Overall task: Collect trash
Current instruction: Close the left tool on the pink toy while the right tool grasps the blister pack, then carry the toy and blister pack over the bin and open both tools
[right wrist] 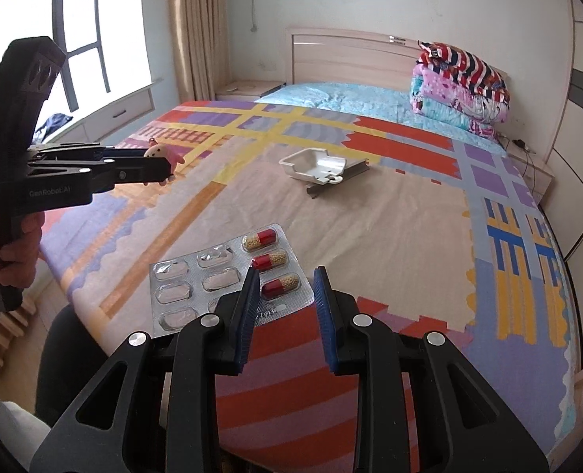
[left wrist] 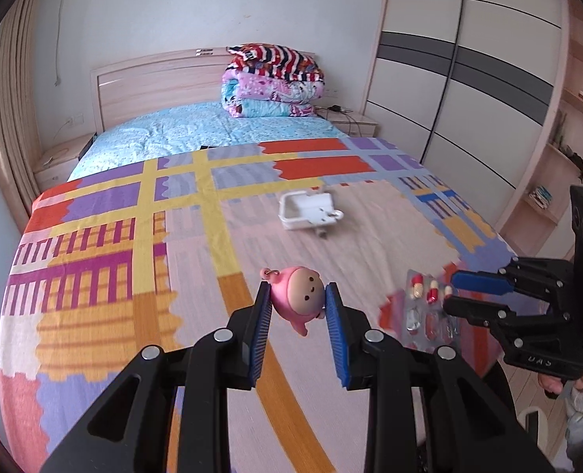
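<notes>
1. Left wrist view: the left gripper (left wrist: 297,295) holds a small pink rubbery figurine with a tan face and a metal keyring loop (left wrist: 297,295); both blue ribbed pads press its sides, and it hangs clear above the bed (left wrist: 106,236).
2. The bed carries a patchwork-pattern blanket of orange, yellow, purple and pink blocks (left wrist: 94,276), with a light blue dotted sheet (left wrist: 181,134) showing beyond it toward the pale wooden headboard (left wrist: 149,82).
3. Near the middle of the blanket lies a white plastic tray-shaped piece with a metal bracket (left wrist: 309,211), well apart from both grippers.
4. A folded stack of pink, turquoise and striped quilts (left wrist: 273,82) sits at the head of the bed.
5. To the right, the right gripper (left wrist: 449,289) holds a silver foil blister pack with red-and-cream capsules (left wrist: 425,307) by its edge, lifted above the blanket.
6. A hand (left wrist: 559,384) grips the right gripper's handle at the far right, beside the cream and grey wardrobe doors (left wrist: 449,90).
7. Right wrist view: the left gripper (right wrist: 165,165) appears at the left, clamped on the figurine (right wrist: 161,153), a hand (right wrist: 15,252) on its handle.
8. The blister pack (right wrist: 220,272) passes between the right gripper's (right wrist: 287,276) blue pads, its corner caught at the left pad; whether the right pad touches it I cannot tell.
</notes>
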### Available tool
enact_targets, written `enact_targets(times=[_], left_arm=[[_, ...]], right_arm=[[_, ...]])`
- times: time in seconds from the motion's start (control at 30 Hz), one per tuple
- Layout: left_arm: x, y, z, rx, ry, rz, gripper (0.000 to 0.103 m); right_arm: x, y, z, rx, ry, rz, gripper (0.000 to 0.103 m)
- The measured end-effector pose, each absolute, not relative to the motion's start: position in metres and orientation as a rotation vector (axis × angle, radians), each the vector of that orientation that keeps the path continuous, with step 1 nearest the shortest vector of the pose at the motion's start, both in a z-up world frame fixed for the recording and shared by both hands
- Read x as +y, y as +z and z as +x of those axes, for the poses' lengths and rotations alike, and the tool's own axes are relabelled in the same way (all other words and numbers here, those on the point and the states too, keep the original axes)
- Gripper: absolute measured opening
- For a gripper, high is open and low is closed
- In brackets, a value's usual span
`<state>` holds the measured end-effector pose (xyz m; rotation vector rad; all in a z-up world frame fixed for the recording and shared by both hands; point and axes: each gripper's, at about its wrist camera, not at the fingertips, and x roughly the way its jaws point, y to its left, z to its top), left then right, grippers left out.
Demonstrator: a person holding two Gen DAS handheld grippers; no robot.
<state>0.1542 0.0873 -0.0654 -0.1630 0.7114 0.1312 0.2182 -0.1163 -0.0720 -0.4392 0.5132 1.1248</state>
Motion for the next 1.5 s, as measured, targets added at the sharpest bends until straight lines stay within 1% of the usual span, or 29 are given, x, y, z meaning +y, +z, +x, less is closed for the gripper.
enact_targets(times=[0.3, 0.43, 0.6, 0.9, 1.03, 1.17, 1.27, 1.5], left_arm=[[0.036, -0.071, 0.089, 0.713, 0.084, -0.135, 0.027], [0.022, -0.089, 0.069, 0.749, 0.076, -0.141, 0.027], [0.008, -0.128, 0.054, 0.837, 0.056, -0.161, 0.027], [-0.016, -0.197, 0.04, 0.988, -0.002, -0.201, 0.027], [-0.027, -0.227, 0.043, 1.069, -0.011, -0.165, 0.027], [-0.028, -0.247, 0.048, 1.122, -0.003, -0.15, 0.027], [-0.028, -0.262, 0.051, 1.167, 0.0, -0.143, 0.027], [-0.029, -0.28, 0.054, 1.221, -0.003, -0.143, 0.027]], right_arm=[[-0.149, -0.088, 0.163, 0.527, 1.194, -0.466, 0.028], [-0.158, -0.106, 0.145, 0.553, 1.209, -0.5, 0.028], [-0.163, -0.141, 0.136, 0.642, 1.221, -0.527, 0.028], [-0.158, -0.214, 0.135, 0.808, 1.204, -0.611, 0.028], [-0.154, -0.24, 0.133, 0.856, 1.189, -0.665, 0.028], [-0.148, -0.262, 0.129, 0.873, 1.149, -0.747, 0.028], [-0.142, -0.276, 0.124, 0.847, 1.07, -0.848, 0.028], [-0.137, -0.286, 0.117, 0.87, 1.07, -0.894, 0.029]])
